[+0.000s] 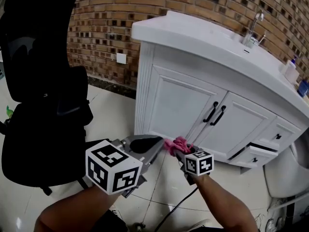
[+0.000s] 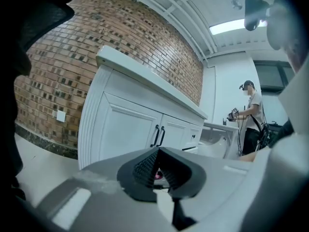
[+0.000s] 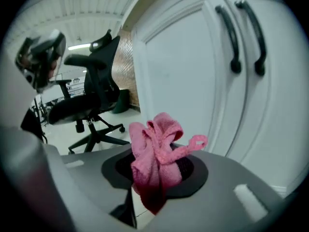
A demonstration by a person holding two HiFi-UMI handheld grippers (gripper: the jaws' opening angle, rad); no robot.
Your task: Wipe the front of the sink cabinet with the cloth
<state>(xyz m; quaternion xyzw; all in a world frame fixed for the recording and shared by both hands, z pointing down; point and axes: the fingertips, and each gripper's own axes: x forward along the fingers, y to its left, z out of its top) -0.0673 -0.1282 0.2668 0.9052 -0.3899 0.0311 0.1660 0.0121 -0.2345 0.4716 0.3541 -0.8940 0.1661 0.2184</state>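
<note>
Right gripper [image 3: 159,172] clamped on the bunched pink cloth [image 3: 155,151]. The cloth sticks up out of the jaws, close in front of the left door of the white panelled sink cabinet [image 3: 186,76]; contact unclear. Left gripper [image 2: 157,171] has its jaws together, holding nothing, just beside the right.

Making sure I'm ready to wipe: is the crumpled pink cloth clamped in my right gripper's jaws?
Yes, the right gripper has its jaws shut on the crumpled pink cloth.
</note>
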